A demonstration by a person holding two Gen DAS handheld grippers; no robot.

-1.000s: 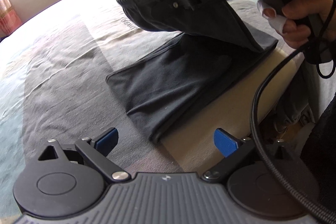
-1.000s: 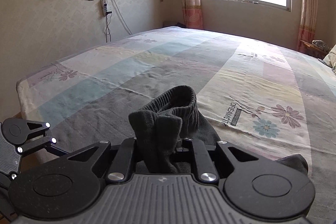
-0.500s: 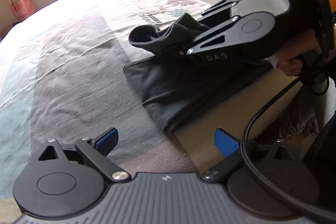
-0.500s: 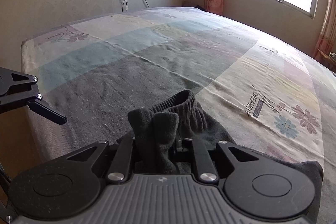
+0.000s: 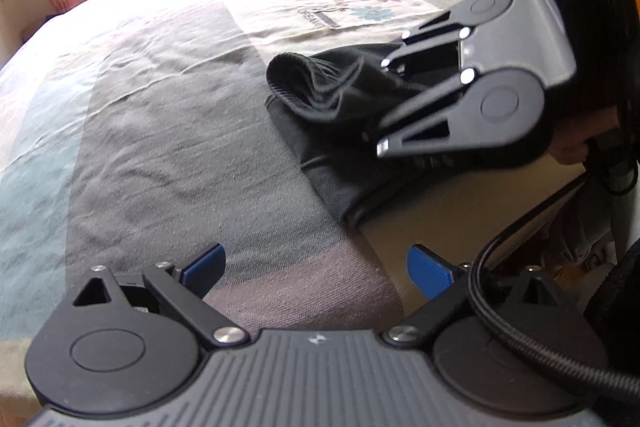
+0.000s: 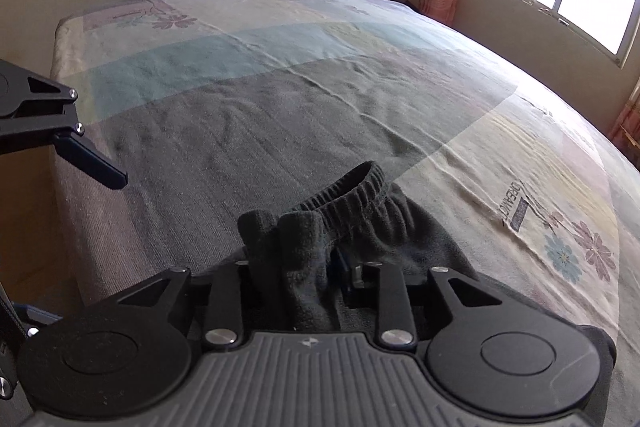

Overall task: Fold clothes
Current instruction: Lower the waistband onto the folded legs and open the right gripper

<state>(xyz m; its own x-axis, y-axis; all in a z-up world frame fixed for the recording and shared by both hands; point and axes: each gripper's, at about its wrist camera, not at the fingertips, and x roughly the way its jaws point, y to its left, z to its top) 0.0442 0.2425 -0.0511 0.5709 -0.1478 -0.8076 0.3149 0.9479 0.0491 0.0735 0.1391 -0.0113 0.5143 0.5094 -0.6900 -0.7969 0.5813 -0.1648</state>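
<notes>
Down onto the bed it has come: a second ago the right gripper [image 6: 308, 267] was carrying the dark garment's [image 5: 340, 131] waistband [image 6: 352, 191] up in the air above the lower layer, and now that bunch is lying on top of the folded cloth. And the jaws are opening as we watch. In the right wrist view the two fingers are standing noticeably further apart than before, with the fleecy bunch of fabric still sitting between them; a gap is showing beside the cloth on the right-hand finger, while on the other side I cannot tell whether the pad is touching. So this is a grip letting go, not a clench.

Over on the other side, the left gripper [image 5: 316, 267] is hovering above the striped bedspread [image 5: 168, 131], near the bed's edge. Its blue pads [image 5: 204, 263] are spread wide, nothing between them, nothing touching them. It is showing up at the left edge of the right wrist view too, one blue finger [image 6: 94, 161] poking out over the grey stripe, well apart from the garment.

As for the garment itself, it is resting near the bed's edge, folded over on itself, the elastic waistband curling up and gaping open on top, pointing toward the middle of the bed. The fold's lower corner is reaching toward the left gripper but staying clear of it. A hand [image 5: 572, 147] is just peeking out behind the right gripper's body, wrapped around the handle, with a black cable [image 5: 520, 311] looping down in front of the left wrist camera.
</notes>
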